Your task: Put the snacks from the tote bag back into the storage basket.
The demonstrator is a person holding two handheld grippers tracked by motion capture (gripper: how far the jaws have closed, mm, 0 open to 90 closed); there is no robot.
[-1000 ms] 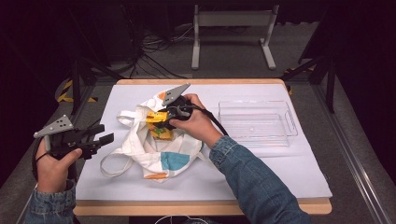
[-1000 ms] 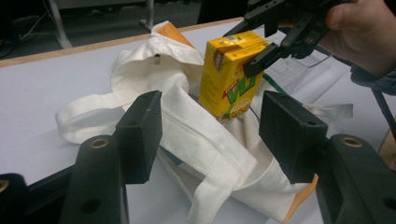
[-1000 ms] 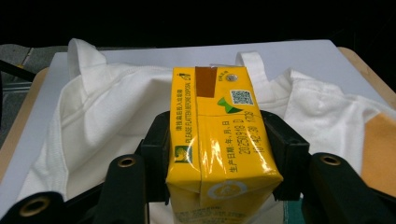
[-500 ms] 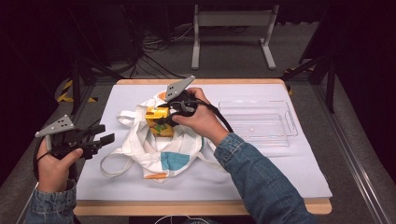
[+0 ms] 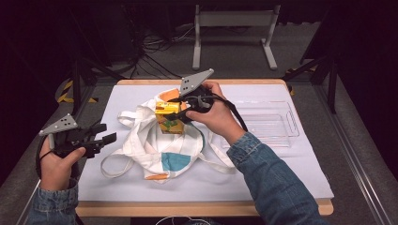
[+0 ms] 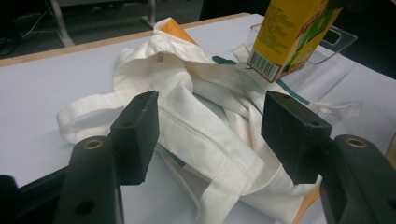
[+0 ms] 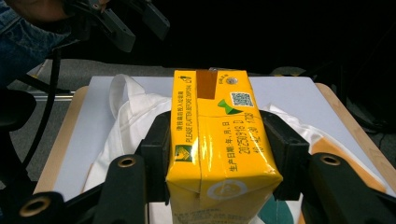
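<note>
Right claw [image 7: 219,158] is clamped on the yellow drink carton [image 5: 168,117], held above the white tote bag [image 5: 159,145] on the bench [image 5: 291,178]. Left claw [image 6: 210,135] hangs apart, empty. Keep the carton upright; clear the fabric before travelling toward the clear tray [image 5: 277,123].

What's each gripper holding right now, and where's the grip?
Right gripper: yellow drink carton, jaws clamped on its two opposite sides near one end, held above the white tote bag. Left gripper: open, holding nothing.
</note>
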